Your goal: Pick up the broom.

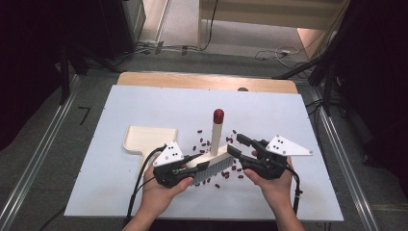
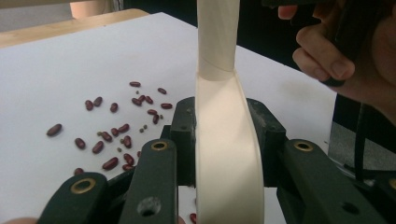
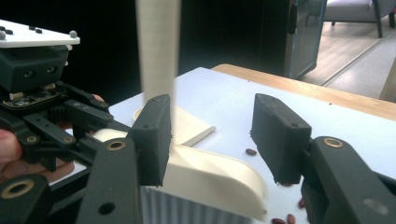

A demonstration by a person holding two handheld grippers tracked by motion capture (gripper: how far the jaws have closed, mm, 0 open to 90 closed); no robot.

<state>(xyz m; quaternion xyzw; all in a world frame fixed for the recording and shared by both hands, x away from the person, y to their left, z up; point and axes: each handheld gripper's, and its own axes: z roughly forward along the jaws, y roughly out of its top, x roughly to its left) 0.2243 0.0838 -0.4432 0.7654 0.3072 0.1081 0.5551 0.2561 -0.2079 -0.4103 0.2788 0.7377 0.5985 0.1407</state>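
My left hand-held gripper is clamped on the cream head of the brush, one jaw pressed against each side of it. My right hand-held gripper sits at the brush's other end with its jaws spread apart; the brush head lies low between them and I see neither pad touching it. The brush stands on its pale bristles on the white worktop, its handle rising straight up to a dark red cap. Red beans lie scattered around the brush, some behind the handle, some in front of the bristles. A cream dustpan lies flat just beyond my left hand, to the brush's left.

The handle's top is cut off in both gripper views. My left hand-held gripper covers the brush's near end from above.
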